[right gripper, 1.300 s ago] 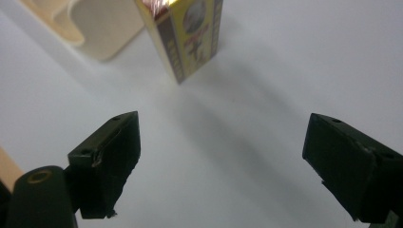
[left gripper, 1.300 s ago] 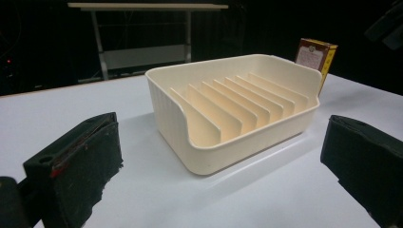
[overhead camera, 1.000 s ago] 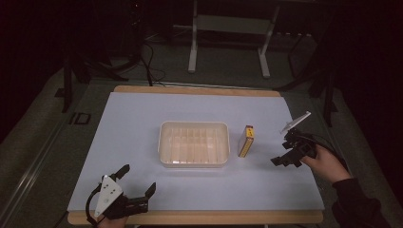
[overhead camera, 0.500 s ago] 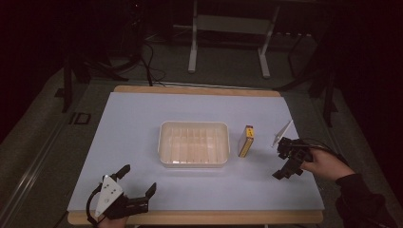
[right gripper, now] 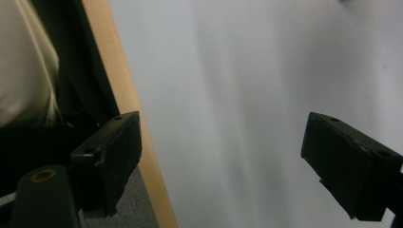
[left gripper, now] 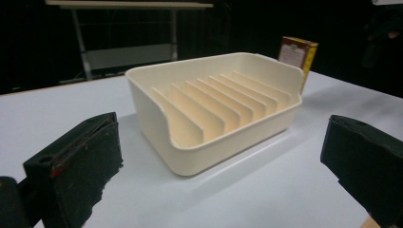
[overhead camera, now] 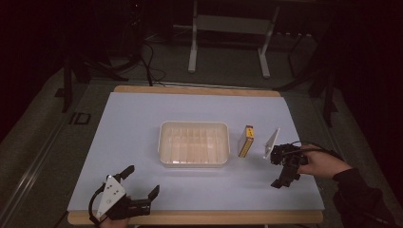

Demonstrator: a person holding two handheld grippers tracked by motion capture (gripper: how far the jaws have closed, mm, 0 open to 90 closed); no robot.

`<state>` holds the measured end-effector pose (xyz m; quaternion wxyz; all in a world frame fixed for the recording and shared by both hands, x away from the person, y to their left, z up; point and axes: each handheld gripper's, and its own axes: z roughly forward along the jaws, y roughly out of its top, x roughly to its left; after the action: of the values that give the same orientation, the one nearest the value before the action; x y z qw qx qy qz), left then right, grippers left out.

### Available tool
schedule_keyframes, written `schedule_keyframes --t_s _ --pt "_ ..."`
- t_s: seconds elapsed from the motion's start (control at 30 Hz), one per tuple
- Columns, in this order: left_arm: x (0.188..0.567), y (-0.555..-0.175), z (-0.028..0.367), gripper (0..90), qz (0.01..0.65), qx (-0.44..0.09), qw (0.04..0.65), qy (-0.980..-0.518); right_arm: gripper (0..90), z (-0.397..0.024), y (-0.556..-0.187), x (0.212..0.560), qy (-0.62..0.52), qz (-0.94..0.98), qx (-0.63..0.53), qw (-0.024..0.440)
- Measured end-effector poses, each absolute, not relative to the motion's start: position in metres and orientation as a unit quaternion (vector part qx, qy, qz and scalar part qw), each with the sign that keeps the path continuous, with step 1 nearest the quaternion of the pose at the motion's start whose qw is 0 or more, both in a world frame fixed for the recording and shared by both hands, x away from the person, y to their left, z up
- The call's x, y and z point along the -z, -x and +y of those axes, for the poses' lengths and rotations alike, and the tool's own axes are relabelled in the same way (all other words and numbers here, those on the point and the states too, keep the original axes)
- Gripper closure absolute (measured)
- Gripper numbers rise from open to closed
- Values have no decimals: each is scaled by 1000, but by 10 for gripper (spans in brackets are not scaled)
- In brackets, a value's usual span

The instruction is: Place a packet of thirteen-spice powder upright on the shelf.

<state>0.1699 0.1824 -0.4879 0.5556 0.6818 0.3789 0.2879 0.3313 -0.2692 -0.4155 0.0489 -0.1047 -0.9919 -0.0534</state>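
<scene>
A cream tray (overhead camera: 192, 144) with ribbed dividers sits mid-table; the left gripper view shows this tray (left gripper: 223, 109) close ahead. A small yellow box (overhead camera: 245, 141) stands upright just right of it, and that box (left gripper: 297, 54) peeks over the tray's far corner. My left gripper (overhead camera: 141, 181) rests at the front left of the table, open and holding nothing, with its wide gap (left gripper: 218, 175) facing the tray. My right gripper (overhead camera: 283, 179), held in a hand right of the box, points back toward the table's front edge. It is open (right gripper: 237, 156) with nothing between its jaws.
The white table top (overhead camera: 142, 118) has a wooden rim (right gripper: 133, 118), seen close under my right gripper. Light clothing (right gripper: 23, 61) lies beyond that rim. Metal stand legs (overhead camera: 192, 57) and cables lie on the dark floor behind the table.
My right gripper has moved a little toward the table's front and turned its jaws downward and back toward the person. The left gripper, tray and box have stayed put.
</scene>
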Motion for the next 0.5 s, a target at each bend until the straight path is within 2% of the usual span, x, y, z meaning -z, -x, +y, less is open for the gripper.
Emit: schedule_keyframes --t_s 0.5 --pt "489 -172 178 0 369 -279 552 -693 133 -244 -322 413 47 -996 42 60"
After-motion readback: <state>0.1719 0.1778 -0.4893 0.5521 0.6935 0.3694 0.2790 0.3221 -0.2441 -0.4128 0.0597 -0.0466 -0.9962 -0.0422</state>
